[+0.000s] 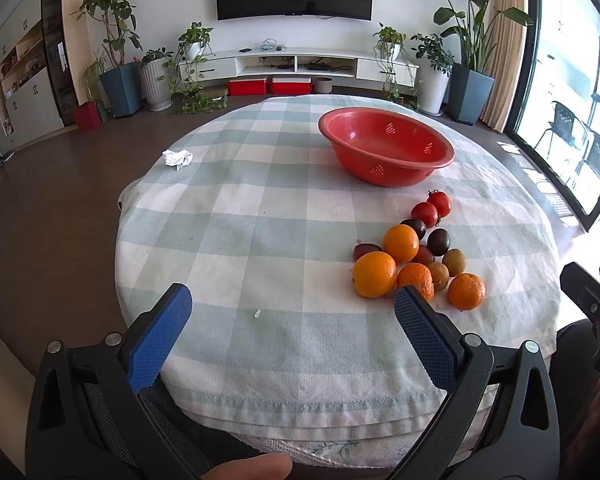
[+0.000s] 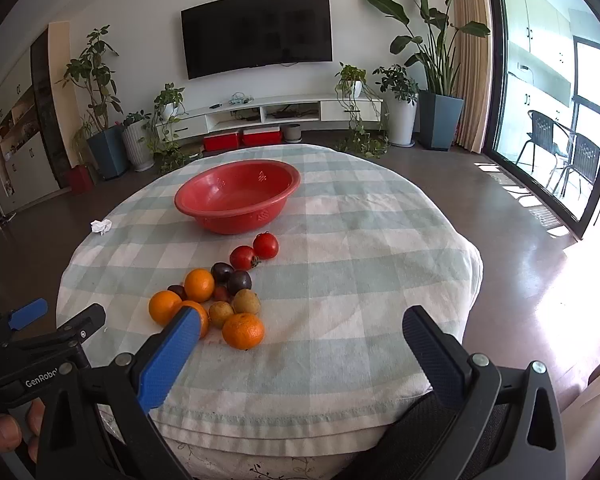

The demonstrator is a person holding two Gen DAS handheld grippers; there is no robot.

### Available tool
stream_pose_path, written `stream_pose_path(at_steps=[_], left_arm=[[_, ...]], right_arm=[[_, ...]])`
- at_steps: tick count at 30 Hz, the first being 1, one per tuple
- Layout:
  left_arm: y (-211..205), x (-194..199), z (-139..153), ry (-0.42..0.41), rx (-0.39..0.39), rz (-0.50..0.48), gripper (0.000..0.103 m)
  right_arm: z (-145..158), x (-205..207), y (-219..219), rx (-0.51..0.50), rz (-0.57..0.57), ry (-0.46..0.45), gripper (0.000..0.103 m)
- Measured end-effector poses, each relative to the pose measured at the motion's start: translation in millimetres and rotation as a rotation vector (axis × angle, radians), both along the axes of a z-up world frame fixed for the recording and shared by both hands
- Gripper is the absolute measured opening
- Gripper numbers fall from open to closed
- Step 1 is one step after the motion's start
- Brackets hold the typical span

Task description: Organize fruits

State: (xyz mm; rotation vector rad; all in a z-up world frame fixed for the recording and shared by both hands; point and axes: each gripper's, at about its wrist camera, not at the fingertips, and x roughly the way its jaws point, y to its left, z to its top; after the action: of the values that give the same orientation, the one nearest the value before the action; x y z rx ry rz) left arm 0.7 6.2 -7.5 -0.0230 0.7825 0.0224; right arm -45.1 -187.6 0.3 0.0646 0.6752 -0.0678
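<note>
Left hand-held gripper (image 1: 292,304): jaws spread fully wide, nothing between them, poised over the near edge of the worktop (image 1: 260,240), which is covered in a pale green-and-white check cloth. Right hand-held gripper (image 2: 300,324): likewise fully open and empty, also over the near edge.

Fruit pile (image 1: 416,256): lies on the cloth ahead and to the right of the left hand-held gripper, just beyond its right fingertip. From the right hand-held gripper the same pile sits ahead and to the left; its left finger overlaps one orange in view, contact cannot be told.

Pile contents, near to far: four oranges (image 2: 243,331), brownish-green small fruits (image 2: 246,301), dark plums (image 2: 239,282), then two red tomatoes (image 2: 265,245) at the far end.

Red bowl (image 2: 236,200): beyond the tomatoes, apart from them, upright, perforated wall, empty.

Crumpled white tissue (image 1: 177,157): far left of both hand-held grippers, near the cloth's edge.
</note>
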Motion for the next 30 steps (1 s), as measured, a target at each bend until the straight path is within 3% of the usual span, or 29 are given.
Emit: stream_pose_path(at_steps=[30], left_arm=[[3.3,0.1,-8.4,0.006,0.001,0.003,0.103]], right_arm=[[-7.5,4.7,0.5,-0.013,-0.008,0.028,0.103]])
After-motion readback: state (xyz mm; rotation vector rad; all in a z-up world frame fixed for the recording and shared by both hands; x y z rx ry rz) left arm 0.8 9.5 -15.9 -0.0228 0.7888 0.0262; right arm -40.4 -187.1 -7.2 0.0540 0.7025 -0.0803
